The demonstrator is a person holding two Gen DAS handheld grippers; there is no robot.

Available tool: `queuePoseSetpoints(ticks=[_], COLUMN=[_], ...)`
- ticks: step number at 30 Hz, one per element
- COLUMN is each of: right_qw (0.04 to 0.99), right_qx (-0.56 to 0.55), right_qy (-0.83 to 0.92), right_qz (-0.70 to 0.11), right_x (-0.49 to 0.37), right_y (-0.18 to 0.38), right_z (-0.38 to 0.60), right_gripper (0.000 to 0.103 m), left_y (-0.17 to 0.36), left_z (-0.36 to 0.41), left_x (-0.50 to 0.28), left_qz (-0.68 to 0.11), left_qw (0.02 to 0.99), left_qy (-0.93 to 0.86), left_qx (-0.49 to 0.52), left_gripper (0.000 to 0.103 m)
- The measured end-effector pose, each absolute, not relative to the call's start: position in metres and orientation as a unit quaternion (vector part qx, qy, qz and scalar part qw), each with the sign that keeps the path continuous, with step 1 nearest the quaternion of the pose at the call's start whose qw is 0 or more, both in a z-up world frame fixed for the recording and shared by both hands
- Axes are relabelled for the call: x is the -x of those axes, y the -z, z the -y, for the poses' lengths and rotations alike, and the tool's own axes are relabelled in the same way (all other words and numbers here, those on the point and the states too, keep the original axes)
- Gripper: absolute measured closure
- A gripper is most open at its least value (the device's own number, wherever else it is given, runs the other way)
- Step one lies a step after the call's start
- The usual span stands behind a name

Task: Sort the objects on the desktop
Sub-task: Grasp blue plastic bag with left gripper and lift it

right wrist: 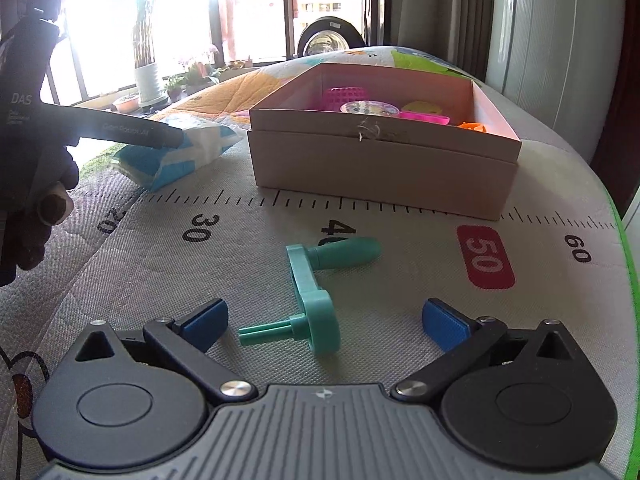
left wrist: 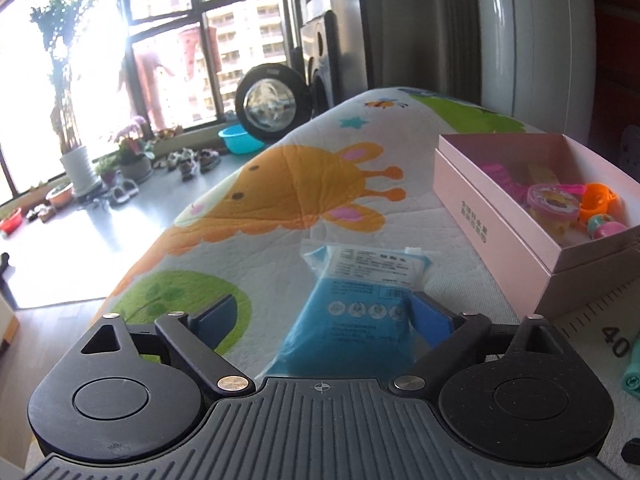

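A blue and white tissue pack lies on the printed mat, between the fingers of my open left gripper; its right pad touches the pack's side. The pack also shows in the right wrist view, with the left gripper's arm over it. A teal plastic crank handle lies on the mat just ahead of my open, empty right gripper. A pink open box holds several small toys, among them a pink basket and an orange piece.
The mat has a printed ruler with numbers 20 to 60 and a giraffe picture. The mat's left edge drops to the floor, where plant pots, shoes and a blue basin stand by the window.
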State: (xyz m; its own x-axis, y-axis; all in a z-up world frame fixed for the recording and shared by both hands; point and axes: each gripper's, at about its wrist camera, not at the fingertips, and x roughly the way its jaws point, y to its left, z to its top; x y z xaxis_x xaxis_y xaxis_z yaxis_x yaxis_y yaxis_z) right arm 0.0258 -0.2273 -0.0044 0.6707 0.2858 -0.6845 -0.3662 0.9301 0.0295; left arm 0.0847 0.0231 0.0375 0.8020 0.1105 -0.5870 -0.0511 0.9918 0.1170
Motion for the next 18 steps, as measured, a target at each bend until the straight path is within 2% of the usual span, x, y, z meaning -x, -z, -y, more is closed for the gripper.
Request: queuePoseSetpoints(ticks=[2,9,18], right_qw=[0.912,0.912,0.912], right_qx=[0.055,0.054,0.055], right_qy=[-0.179,-0.179,-0.179], right_qz=[-0.364,-0.364,-0.364], right_x=[-0.026,-0.026,-0.026], right_y=[0.004,0.004,0.004], right_z=[0.227,0.228,0.228], right_gripper=[0.0,0.0,0.0], left_y=[-0.035,-0.034,-0.034], left_z=[-0.022,-0.016,0.01], left_x=[-0.086,-0.059,0.022], left_qz=[-0.322,-0.323,-0.333], left_qw=[0.945,0.944,0.936], left_qy=[-0.036,-0.008,0.095], left_qx=[-0.048,-0.062,-0.065], left_gripper=[0.041,0.044,0.043])
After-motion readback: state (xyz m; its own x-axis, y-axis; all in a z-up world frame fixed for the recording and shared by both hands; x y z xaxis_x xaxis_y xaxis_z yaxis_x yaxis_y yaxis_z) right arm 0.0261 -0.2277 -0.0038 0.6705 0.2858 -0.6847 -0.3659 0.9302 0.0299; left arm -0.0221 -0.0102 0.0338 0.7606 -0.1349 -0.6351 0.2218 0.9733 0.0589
